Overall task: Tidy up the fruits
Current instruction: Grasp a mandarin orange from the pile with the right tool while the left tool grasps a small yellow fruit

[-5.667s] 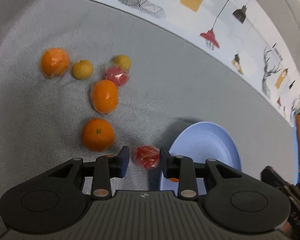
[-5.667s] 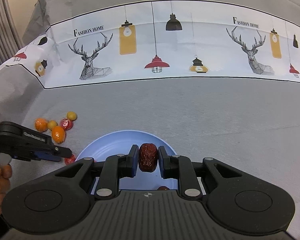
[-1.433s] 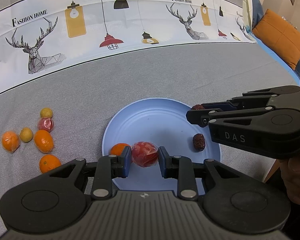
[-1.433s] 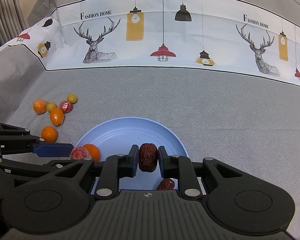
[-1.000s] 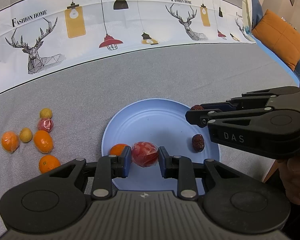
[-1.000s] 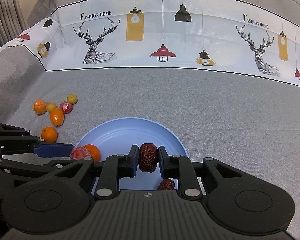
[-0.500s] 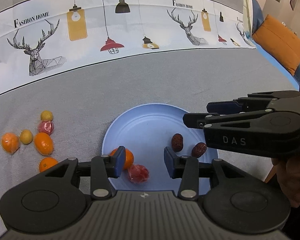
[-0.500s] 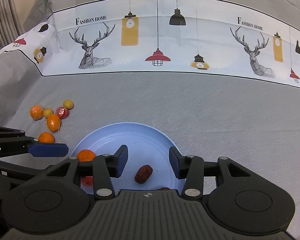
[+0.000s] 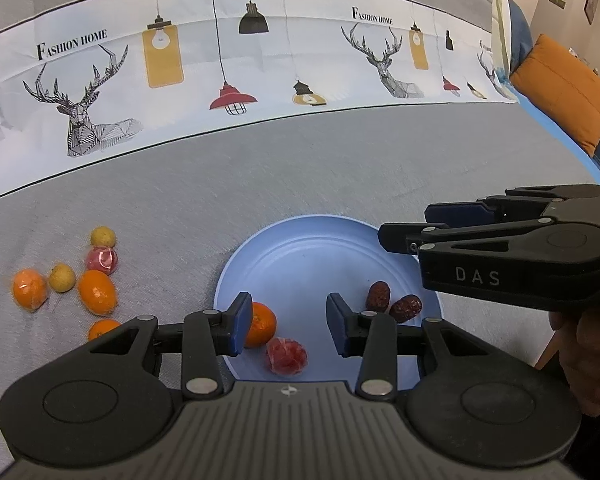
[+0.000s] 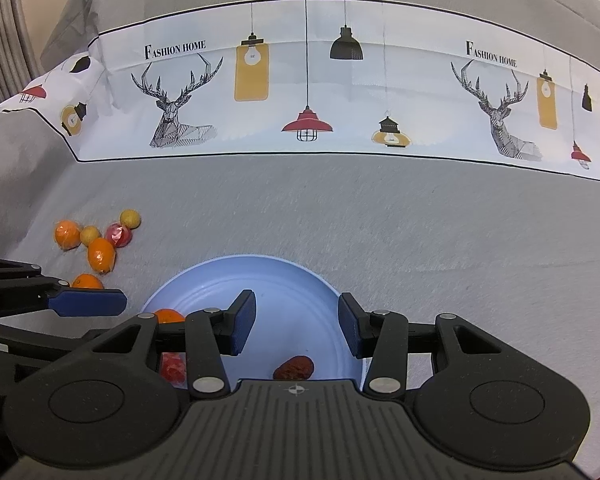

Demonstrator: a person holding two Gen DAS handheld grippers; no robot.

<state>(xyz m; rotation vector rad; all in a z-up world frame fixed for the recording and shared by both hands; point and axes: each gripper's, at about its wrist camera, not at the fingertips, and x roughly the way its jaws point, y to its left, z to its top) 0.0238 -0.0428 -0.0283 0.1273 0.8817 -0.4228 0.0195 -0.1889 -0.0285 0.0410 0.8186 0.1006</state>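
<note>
Plate (image 9: pixel 312 248) holds four fruits; six lie outside

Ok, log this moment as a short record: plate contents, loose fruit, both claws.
plate: blue, holding one orange, one red wrapped fruit, two dates
loose on the grey cloth: three oranges, two small yellow fruits, one red wrapped fruit
left claw: jaws closing, nothing between the pads
right claw: open, empty, above the plate

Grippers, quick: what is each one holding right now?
Left tool: closing slightly, pads touching nothing, above the blue plate.
Right tool: open, empty, above the same plate.
</note>
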